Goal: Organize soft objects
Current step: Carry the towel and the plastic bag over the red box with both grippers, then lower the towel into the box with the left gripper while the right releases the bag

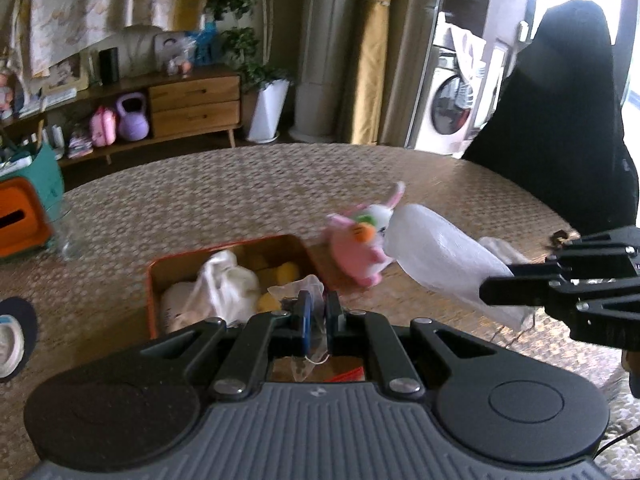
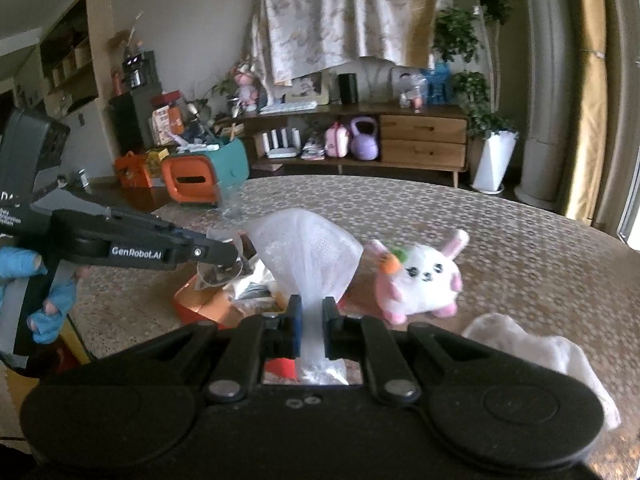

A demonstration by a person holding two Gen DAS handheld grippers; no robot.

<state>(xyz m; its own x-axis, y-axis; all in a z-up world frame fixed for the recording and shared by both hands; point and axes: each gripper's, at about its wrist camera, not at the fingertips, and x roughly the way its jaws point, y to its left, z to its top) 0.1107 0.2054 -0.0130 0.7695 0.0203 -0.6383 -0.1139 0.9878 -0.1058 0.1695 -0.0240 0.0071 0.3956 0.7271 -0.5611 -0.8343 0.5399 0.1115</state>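
The right gripper [image 2: 311, 320] is clamped on a white mesh bag [image 2: 308, 256] held above the worktop [image 2: 500, 240]; the left gripper [image 1: 316, 316] pinches a clear plastic wrapper [image 1: 298, 290] over the orange box [image 1: 154, 280], left of the plush bunny [image 2: 420, 280]

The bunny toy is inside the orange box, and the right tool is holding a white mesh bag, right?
Not quite. The bunny toy sits on the table beside the orange box, not inside it, as the left wrist view shows. The right tool does hold the white mesh bag.
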